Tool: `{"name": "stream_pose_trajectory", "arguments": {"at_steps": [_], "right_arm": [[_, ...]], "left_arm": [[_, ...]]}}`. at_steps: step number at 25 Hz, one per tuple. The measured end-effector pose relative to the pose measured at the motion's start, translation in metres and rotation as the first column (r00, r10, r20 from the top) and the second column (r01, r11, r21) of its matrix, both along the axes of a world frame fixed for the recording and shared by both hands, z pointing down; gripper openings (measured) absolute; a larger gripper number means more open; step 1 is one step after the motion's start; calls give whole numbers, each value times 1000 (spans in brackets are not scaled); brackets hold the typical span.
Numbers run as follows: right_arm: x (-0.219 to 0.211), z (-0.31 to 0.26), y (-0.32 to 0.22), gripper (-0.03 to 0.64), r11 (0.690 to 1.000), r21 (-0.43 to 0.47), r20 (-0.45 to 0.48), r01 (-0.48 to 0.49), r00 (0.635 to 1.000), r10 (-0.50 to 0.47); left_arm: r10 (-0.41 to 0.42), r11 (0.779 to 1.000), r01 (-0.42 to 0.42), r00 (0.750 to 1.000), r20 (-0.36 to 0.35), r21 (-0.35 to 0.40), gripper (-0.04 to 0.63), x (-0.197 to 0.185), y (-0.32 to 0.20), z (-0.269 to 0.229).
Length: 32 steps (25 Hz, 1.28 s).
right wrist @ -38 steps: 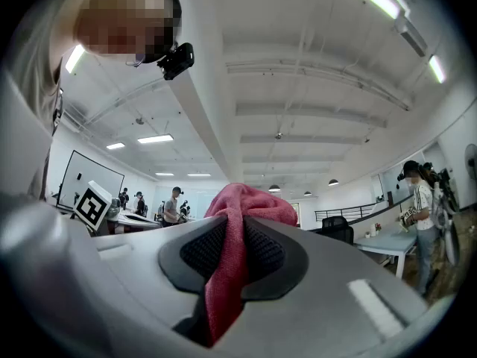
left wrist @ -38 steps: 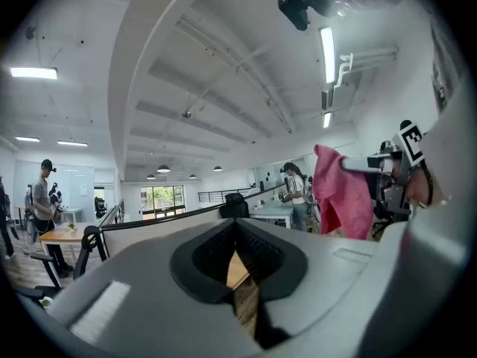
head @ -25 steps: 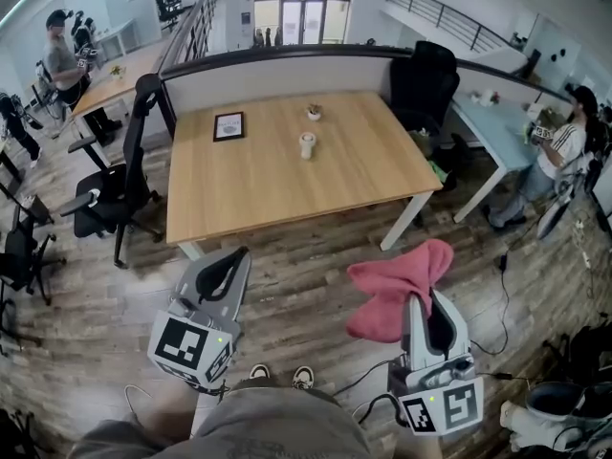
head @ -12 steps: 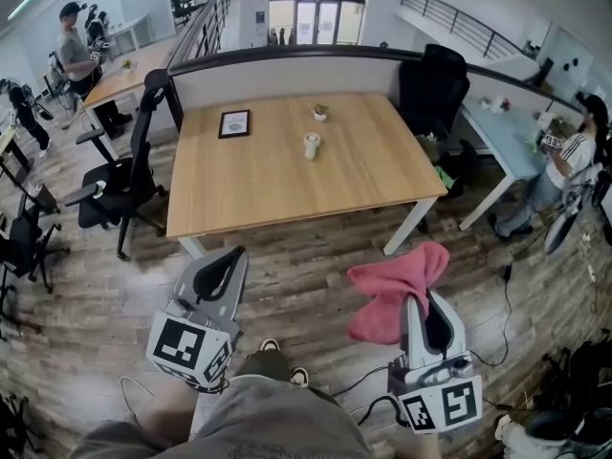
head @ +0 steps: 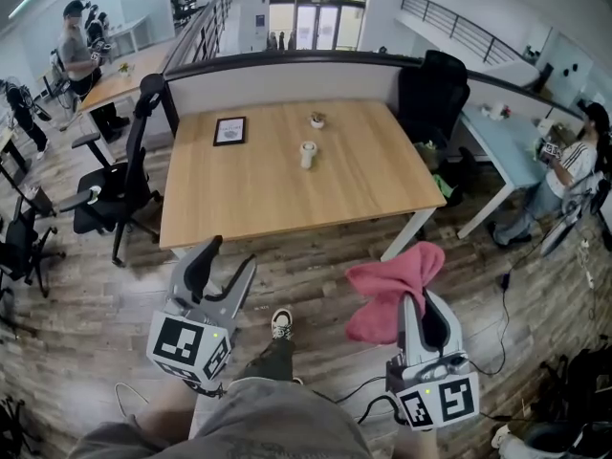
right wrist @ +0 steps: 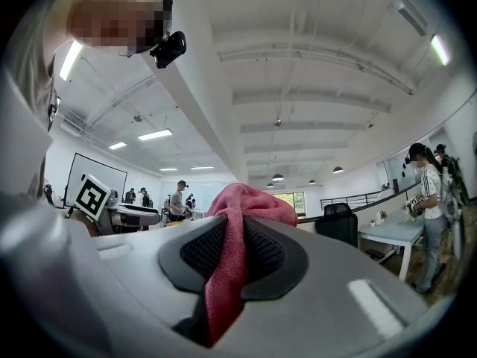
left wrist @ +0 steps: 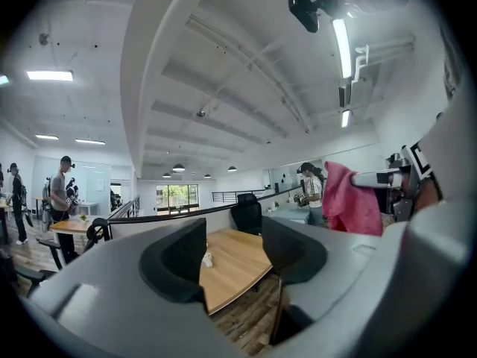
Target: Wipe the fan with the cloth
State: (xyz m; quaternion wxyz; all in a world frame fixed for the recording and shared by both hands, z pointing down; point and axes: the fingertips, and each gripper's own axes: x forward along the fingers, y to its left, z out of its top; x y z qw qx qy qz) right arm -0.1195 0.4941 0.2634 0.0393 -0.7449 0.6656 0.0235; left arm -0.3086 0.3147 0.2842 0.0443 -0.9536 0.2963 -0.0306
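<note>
While the person stands on the wooden floor (head: pixel 316 275) short of the bench (head: pixel 268 194), each hand carries one hand-held gripper, both pointing level toward it.

Left hand-held gripper (head: pixel 228 261): the jaws have just been opening and stand wide apart. Nothing lies between them; through the gap only the far bench and floor are visible. It touches nothing.

Right hand-held gripper (head: pixel 419 300): the jaws are closed on the pink cloth (head: pixel 392 285). A fold is pinched between the pads, and the rest bunches above and ahead of the tips, clear of the bench.

A small white upright item (head: pixel 307 153) stands near the bench centre, too small to identify, well apart from both tools.

Markings: each tool bears a cube with black-and-white square markers (head: pixel 188 344). A dark framed card (head: pixel 229 130) lies on the bench; its print is illegible.
</note>
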Motion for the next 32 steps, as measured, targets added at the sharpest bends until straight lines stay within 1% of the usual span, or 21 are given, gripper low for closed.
{"name": "stream_pose_trajectory", "arguments": {"at_steps": [3, 8, 14, 24, 32], "right_arm": [[13, 1, -20, 67, 1000, -8, -2, 4, 1000, -4], [41, 7, -66, 67, 1000, -30, 0, 3, 1000, -3], [73, 9, -135, 67, 999, -53, 9, -3, 1000, 4], [125, 13, -264, 67, 997, -82, 43, -14, 999, 18], [152, 29, -339, 67, 993, -118, 54, -20, 998, 27]], "left_arm": [[0, 1000, 0, 1000, 3, -3, 233, 12, -18, 1], [0, 1000, 0, 1000, 19, -22, 233, 39, -66, 12], [40, 999, -40, 999, -9, -34, 233, 72, -128, 9], [69, 997, -68, 997, 33, -34, 233, 130, -255, 8], [80, 995, -77, 996, 45, -70, 232, 159, -326, 23]]}}
